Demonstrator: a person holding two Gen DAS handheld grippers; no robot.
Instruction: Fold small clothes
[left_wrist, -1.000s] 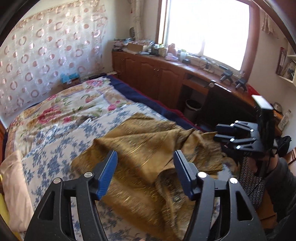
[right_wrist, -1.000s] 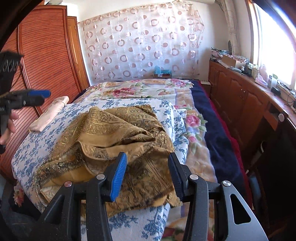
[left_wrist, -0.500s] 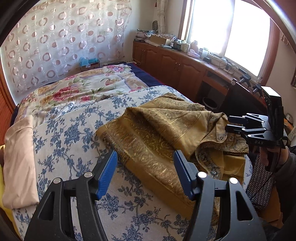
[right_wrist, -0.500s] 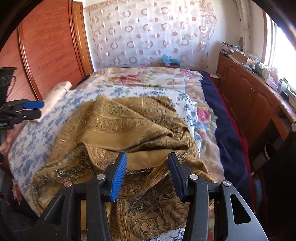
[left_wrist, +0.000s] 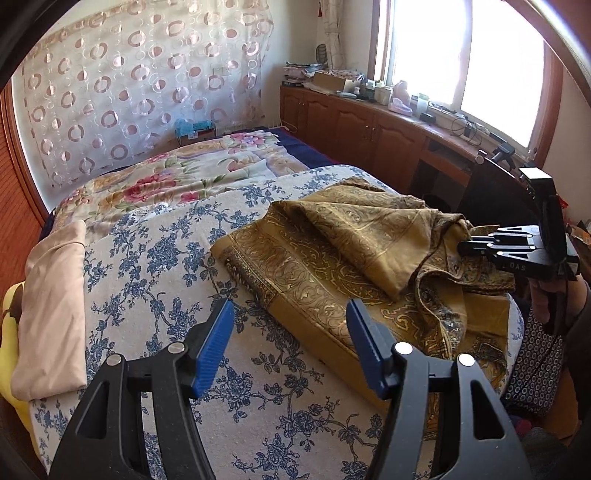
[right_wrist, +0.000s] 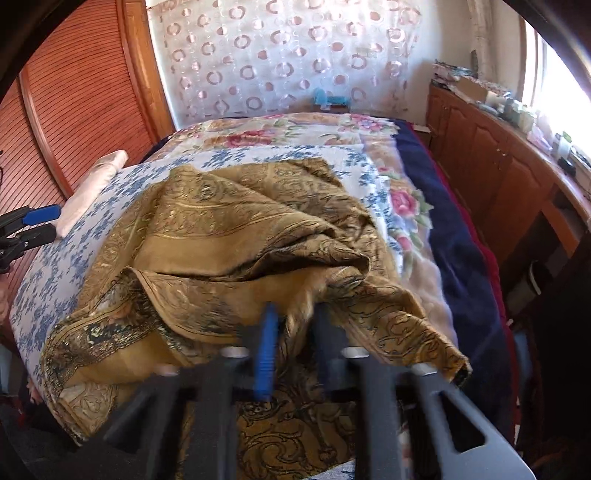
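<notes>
A crumpled gold patterned cloth (left_wrist: 332, 240) (right_wrist: 240, 229) lies on the blue-flowered bed sheet (left_wrist: 166, 258). My right gripper (right_wrist: 295, 314) is at the cloth's near edge. Its jaws are closing, blurred, with a bunched fold of the cloth between them. In the left wrist view the right gripper (left_wrist: 465, 247) sits at the cloth's right side, its fingers together on that fold. My left gripper (left_wrist: 288, 306) hovers open over the sheet just off the cloth's left hem, with nothing between its blue pads (left_wrist: 214, 339). From the right wrist view the left gripper (right_wrist: 37, 221) shows at the far left.
A folded pale pink cloth (left_wrist: 51, 295) lies at the sheet's left edge. A flowered quilt (left_wrist: 192, 173) covers the far half of the bed. Wooden cabinets (left_wrist: 351, 122) run under the window on the right, and a wooden wardrobe (right_wrist: 74, 92) stands on the left.
The right gripper's jaws have come together on the cloth's near fold. Both grippers have come lower and closer to the bed, the left one now over bare sheet beside the cloth.
</notes>
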